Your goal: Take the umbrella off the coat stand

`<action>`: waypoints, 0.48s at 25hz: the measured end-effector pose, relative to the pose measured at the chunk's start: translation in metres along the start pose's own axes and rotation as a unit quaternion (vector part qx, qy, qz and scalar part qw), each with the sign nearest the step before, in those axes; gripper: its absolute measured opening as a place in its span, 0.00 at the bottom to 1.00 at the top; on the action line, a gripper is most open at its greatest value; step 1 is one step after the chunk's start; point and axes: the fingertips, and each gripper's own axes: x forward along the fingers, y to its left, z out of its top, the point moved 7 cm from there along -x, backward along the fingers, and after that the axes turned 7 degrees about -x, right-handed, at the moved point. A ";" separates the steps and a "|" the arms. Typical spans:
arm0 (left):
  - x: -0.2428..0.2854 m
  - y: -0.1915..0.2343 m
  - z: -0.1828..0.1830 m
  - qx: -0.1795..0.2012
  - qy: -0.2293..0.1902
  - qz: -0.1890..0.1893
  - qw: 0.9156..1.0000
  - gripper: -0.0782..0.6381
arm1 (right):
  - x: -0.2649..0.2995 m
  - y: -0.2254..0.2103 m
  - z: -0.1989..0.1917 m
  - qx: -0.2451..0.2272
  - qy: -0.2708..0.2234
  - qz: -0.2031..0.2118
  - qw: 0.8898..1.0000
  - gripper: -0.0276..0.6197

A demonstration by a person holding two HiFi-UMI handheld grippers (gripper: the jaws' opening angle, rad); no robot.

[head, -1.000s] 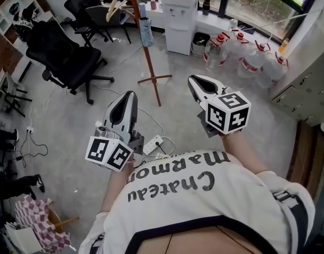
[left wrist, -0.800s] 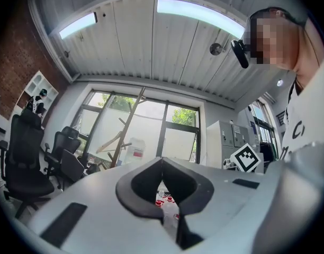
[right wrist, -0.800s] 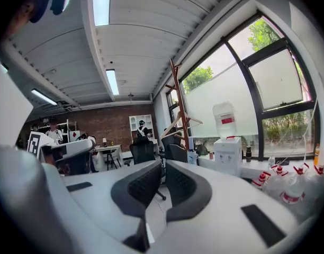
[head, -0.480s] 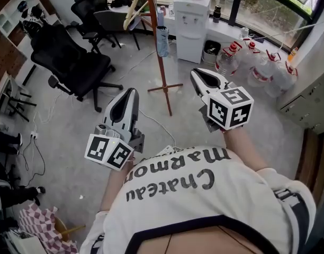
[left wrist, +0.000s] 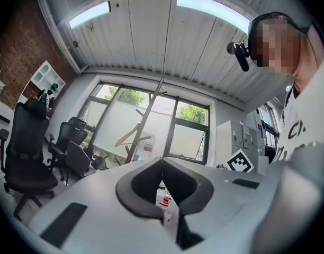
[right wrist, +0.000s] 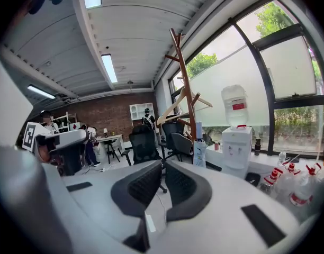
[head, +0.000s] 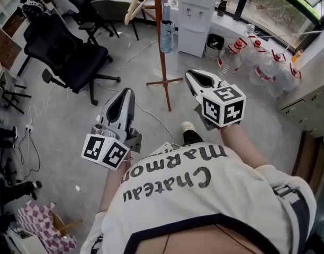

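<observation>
– Two tools sit nearest, held out in front of the person's white shirt. How do they stand?

– The left tool [head: 128, 91] has its jaws pressed together at the tips with nothing between them. The right tool [head: 189, 74] is the same, closed and empty. Each carries its marker cube at the rear end.

– And beneath them?

– There is grey floor [head: 61, 136], and the toe of a shoe [head: 188, 127] pokes out just below the right tool.

– Where is the umbrella?

– Beyond both tools. The umbrella [head: 168, 37] is folded and bluish-grey. It hangs straight down against the pole of the coat stand [head: 164, 62], well apart from either tool. In the right gripper view it shows beside the stand's pole, just left of the water dispenser [head: 196, 15].

– Is anything else on the stand?

– A pale wooden hanger [head: 131, 10] is on its left side, higher up than the umbrella.

– And further off?

– A black office chair [head: 66, 52] stands to the left of the stand. The white dispenser is behind the stand, by the window wall. A cluster of big water bottles [head: 257, 65] with red caps sits to the dispenser's right. More dark chairs stand along the far edge at the top left.
</observation>
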 end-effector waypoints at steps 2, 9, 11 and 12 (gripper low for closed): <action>0.010 0.014 0.002 0.000 -0.005 0.012 1.000 0.14 | 0.019 -0.011 0.004 -0.005 0.001 0.005 1.000 0.10; 0.061 0.064 0.027 0.006 -0.029 0.065 0.997 0.14 | 0.095 -0.062 0.038 -0.016 0.004 0.030 0.999 0.10; 0.077 0.075 0.034 0.014 -0.037 0.079 0.996 0.14 | 0.115 -0.079 0.052 -0.022 -0.003 0.039 0.999 0.10; 0.085 0.080 0.036 0.018 -0.040 0.087 0.995 0.14 | 0.125 -0.088 0.058 -0.024 -0.008 0.042 0.999 0.10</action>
